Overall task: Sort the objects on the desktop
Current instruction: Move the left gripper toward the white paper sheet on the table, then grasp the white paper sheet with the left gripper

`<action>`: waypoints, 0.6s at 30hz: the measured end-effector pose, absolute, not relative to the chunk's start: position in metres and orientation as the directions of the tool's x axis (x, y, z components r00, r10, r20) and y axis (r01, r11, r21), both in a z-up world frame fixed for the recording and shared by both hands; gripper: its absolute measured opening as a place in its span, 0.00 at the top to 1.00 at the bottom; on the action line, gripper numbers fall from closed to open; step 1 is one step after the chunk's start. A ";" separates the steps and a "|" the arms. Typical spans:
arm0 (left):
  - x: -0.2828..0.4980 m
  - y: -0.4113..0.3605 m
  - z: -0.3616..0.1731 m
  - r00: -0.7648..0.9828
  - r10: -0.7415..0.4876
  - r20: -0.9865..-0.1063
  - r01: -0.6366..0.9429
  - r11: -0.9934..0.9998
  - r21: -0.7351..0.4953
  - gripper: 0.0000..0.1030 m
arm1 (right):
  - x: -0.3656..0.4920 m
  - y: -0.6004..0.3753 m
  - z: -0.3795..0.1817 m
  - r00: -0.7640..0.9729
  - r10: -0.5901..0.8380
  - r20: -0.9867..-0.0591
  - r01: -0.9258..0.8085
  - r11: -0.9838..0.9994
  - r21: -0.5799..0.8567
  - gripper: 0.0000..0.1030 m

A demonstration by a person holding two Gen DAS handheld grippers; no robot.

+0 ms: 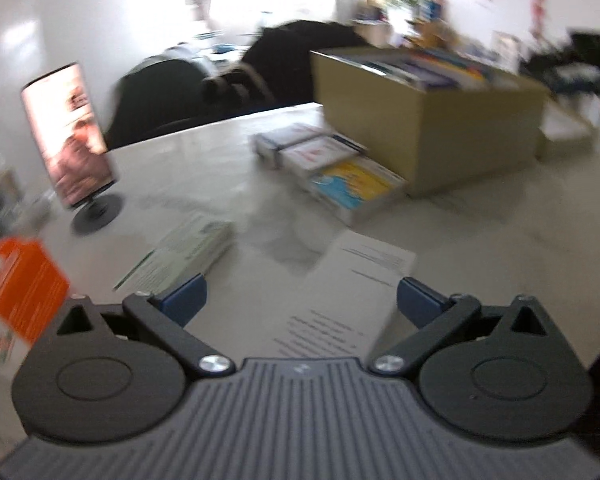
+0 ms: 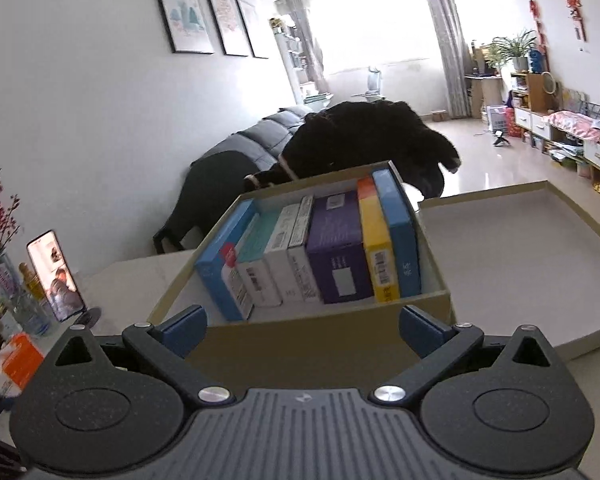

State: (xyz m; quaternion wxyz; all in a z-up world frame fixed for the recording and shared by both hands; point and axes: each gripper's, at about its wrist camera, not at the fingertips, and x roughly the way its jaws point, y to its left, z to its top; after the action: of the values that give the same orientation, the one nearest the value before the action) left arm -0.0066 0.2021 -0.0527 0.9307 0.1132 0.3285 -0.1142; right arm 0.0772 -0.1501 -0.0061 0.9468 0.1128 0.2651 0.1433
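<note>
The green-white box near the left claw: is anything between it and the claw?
Nothing visible. The left claw is open, and the green-white box lies flat just ahead of its left finger; only bare table is between.

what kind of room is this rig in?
Most likely a home living room: a grey sofa, framed prints on the wall, and a curtained window. The work goes on at a white table.

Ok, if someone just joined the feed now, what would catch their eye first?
Probably the open cardboard box directly ahead of the open right gripper, with small packages standing upright in a row inside. Next, the loose boxes lying on the table beside it in the left wrist view, and the printed sheet under the open left gripper.
</note>
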 end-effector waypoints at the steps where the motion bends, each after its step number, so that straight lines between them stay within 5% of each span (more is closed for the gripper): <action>1: -0.005 0.197 -0.055 0.749 -0.149 -0.645 0.316 0.937 0.150 0.00 | 0.073 -0.149 -0.008 0.817 0.340 -0.466 -0.223 0.931 0.288 0.01; 18: 0.014 0.183 -0.082 0.662 -0.147 -0.735 0.431 0.877 0.213 0.00 | 0.067 -0.136 -0.032 0.763 0.398 -0.510 -0.275 0.913 0.302 0.01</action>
State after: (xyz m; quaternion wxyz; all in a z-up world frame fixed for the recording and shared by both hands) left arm 0.0145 0.1833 -0.0816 0.8919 0.1879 0.3781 -0.1619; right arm 0.0669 -0.1363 -0.0318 0.9329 0.1051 0.2934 0.1804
